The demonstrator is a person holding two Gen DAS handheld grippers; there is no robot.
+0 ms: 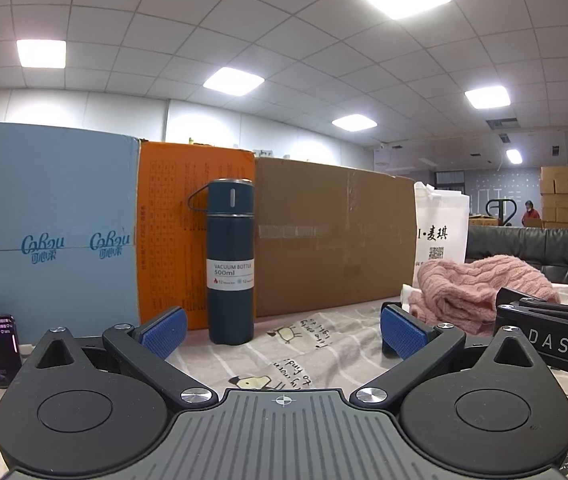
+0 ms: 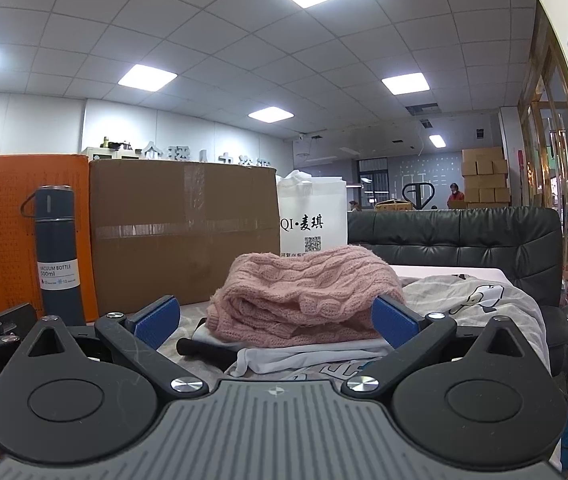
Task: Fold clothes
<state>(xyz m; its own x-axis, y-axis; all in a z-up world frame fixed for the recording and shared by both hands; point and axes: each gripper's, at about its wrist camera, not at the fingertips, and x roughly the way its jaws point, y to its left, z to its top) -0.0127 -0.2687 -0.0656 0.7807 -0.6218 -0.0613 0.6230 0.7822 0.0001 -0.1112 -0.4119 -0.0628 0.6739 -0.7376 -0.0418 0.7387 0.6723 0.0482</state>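
On the printed cloth (image 1: 284,344), both the left gripper (image 1: 283,334) and right gripper (image 2: 276,322) sit spread wide, empty, near the pink knit sweater (image 2: 304,296).

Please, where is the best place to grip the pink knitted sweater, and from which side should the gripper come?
Probably the near folded edge of the pink sweater, approached from the front, low along the table. It lies bunched on white fabric, directly ahead of the open right gripper, and its layered hem faces the camera. The left gripper, also open, points at the bottle.
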